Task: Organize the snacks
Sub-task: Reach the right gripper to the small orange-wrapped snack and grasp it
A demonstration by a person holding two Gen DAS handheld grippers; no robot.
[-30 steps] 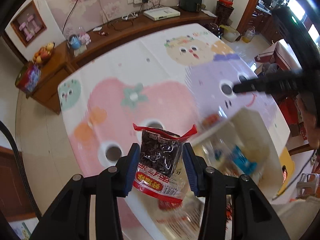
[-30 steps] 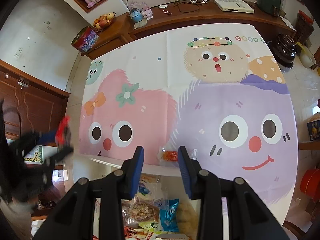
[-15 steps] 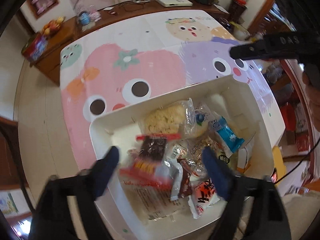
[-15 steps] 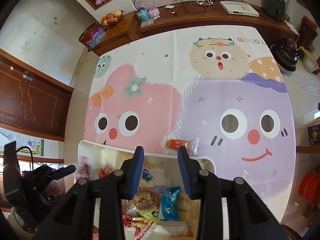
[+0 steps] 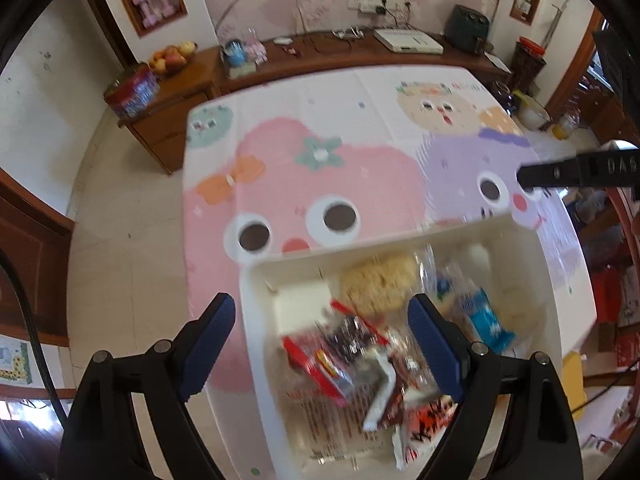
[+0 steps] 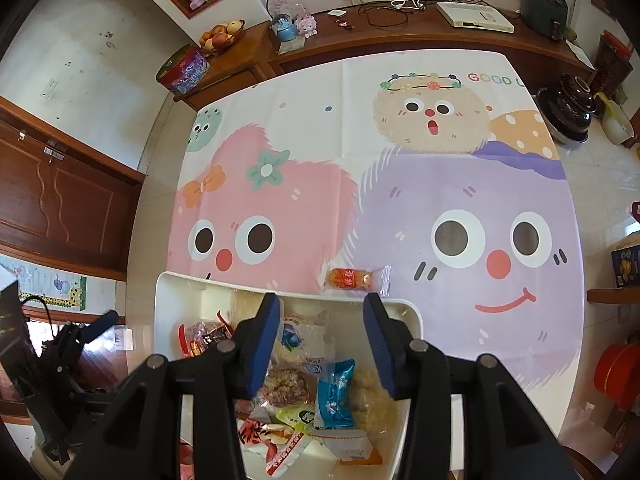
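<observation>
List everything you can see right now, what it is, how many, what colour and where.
bin: one, white, near edge of the table, filled with snacks
red and dark packet: one, lying at the bin's left side
blue packet: one, in the bin among the other wrappers
orange snack: one, clear wrapper, on the tablecloth just beyond the bin's far rim
tablecloth: one, pink and purple cartoon faces, covering the table
fruit bowl: one, on the wooden sideboard behind
left tool: one, blue pads, open above the bin, empty
right tool: one, blue pads, open over the bin, empty
</observation>
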